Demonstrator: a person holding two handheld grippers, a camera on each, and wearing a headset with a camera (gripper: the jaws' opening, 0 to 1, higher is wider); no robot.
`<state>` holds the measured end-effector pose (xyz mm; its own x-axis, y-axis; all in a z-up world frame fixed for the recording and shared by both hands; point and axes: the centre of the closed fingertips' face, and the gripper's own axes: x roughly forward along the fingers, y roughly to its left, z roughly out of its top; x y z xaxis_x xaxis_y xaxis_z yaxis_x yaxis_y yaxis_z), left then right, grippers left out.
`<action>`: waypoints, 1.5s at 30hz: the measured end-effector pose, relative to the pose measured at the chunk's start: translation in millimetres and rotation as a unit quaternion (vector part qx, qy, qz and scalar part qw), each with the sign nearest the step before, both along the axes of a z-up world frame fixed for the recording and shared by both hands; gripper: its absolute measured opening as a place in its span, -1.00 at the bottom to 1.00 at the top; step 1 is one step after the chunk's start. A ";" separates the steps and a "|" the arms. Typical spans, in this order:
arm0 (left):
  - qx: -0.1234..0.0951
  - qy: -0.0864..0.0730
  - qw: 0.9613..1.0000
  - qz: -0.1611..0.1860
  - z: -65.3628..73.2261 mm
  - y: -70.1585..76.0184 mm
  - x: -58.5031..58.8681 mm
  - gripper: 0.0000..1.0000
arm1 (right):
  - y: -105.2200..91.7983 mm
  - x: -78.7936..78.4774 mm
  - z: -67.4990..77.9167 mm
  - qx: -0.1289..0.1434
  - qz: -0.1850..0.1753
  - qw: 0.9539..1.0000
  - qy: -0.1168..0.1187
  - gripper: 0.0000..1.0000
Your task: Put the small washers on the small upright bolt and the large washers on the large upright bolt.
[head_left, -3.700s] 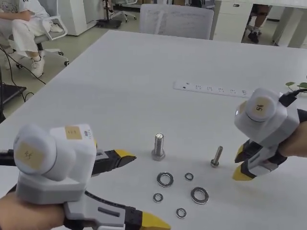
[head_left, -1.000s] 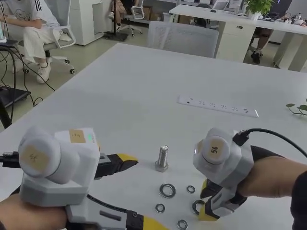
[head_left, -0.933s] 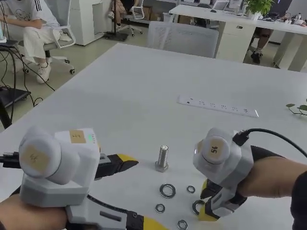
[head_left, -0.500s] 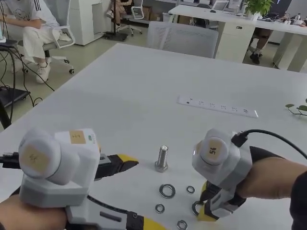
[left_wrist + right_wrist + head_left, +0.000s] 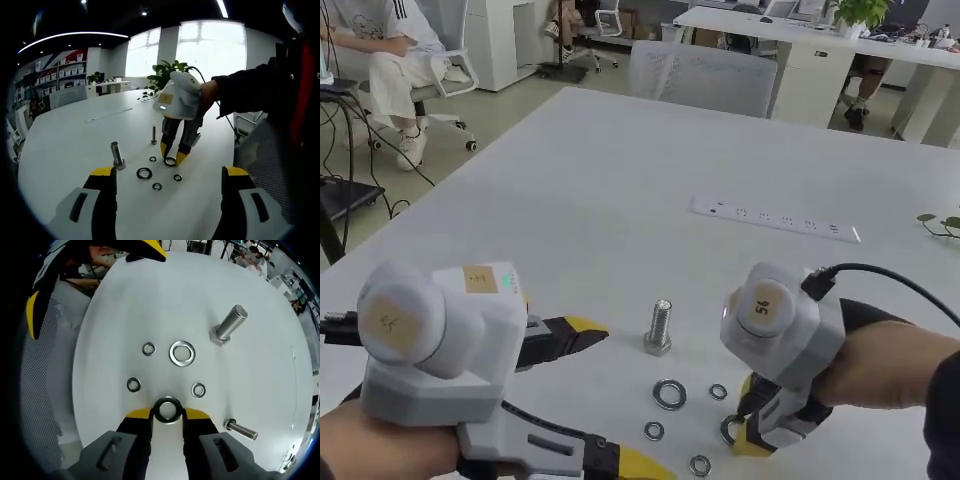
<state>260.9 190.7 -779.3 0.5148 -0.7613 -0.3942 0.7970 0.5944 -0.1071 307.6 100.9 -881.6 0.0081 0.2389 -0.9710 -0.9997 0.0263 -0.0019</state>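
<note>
Gripping one large washer [image 5: 167,401] with right gripper [image 5: 167,413] jaws clamped, 6 o'clock of second large washer [image 5: 172,353]; left gripper [image 5: 168,173] jaws apart.

A white table [image 5: 570,200] holds a power strip [image 5: 775,221], large upright bolt [image 5: 659,327], small upright bolt [image 5: 154,135] and loose washers [image 5: 669,394].

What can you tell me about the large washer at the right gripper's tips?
The large washer is a flat ring of shiny grey metal with a round hole. It lies flat on the white table, pinched between the yellow tips of the right gripper, which touch its two sides.
</note>
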 end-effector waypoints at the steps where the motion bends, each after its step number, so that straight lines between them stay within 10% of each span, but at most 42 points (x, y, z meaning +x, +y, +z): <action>1: -0.001 0.001 1.000 0.000 0.0 -0.2 -0.2 0.72 | 0.2 -0.3 0.0 0.000 0.000 1.000 0.000 -0.52; 23: -0.002 0.000 1.000 -0.004 0.5 -1.9 -1.3 0.72 | -4.9 -0.6 17.0 -0.017 0.009 1.000 -0.005 -0.53; 45: -0.007 -0.005 1.000 -0.009 4.2 -4.6 -1.9 0.72 | 3.7 11.5 79.5 -0.010 0.026 0.999 -0.030 -0.53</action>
